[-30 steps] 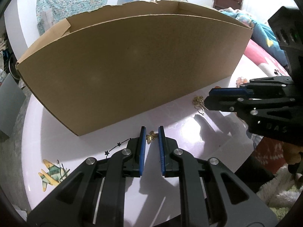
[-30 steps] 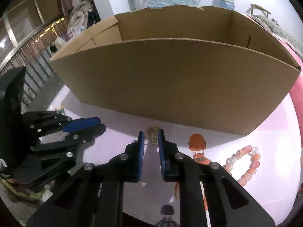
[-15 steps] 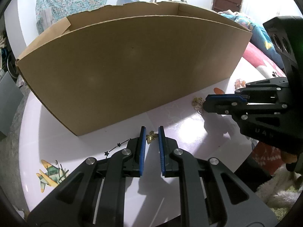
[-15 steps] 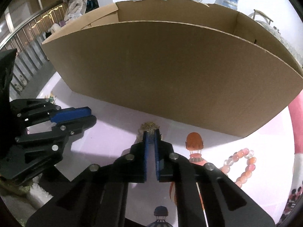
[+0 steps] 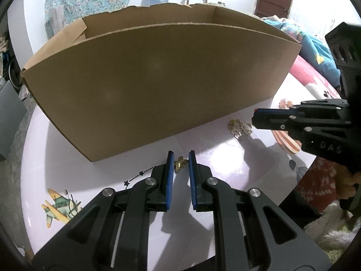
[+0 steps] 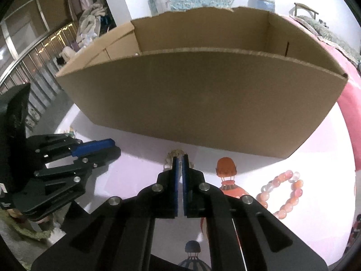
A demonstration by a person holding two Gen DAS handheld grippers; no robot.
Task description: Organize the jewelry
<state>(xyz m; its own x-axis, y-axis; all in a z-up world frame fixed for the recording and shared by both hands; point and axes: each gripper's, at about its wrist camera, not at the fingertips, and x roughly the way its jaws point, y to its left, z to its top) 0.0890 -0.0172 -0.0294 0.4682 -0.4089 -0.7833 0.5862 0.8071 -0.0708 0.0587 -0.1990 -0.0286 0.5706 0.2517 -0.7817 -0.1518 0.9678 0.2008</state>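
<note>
Left gripper [image 5: 181, 158] low over the table [image 5: 67, 162], fingers spread, a small brass butterfly charm [image 5: 180, 163] lying on the tabletop between the blue pads, touching neither as far as can be told. Right gripper [image 6: 180, 160] nearly pressed together, pinching a cluster of gold-coloured charms [image 6: 177, 152] at its tips; from the left wrist view the cluster [image 5: 239, 127] sits just off the fingertip, resting on or barely above the table. Open cardboard box [image 5: 158, 85] stands right behind both pieces. Pink bead bracelet [image 6: 282, 190] lies on the table to the right of the right gripper, apart from it.
</note>
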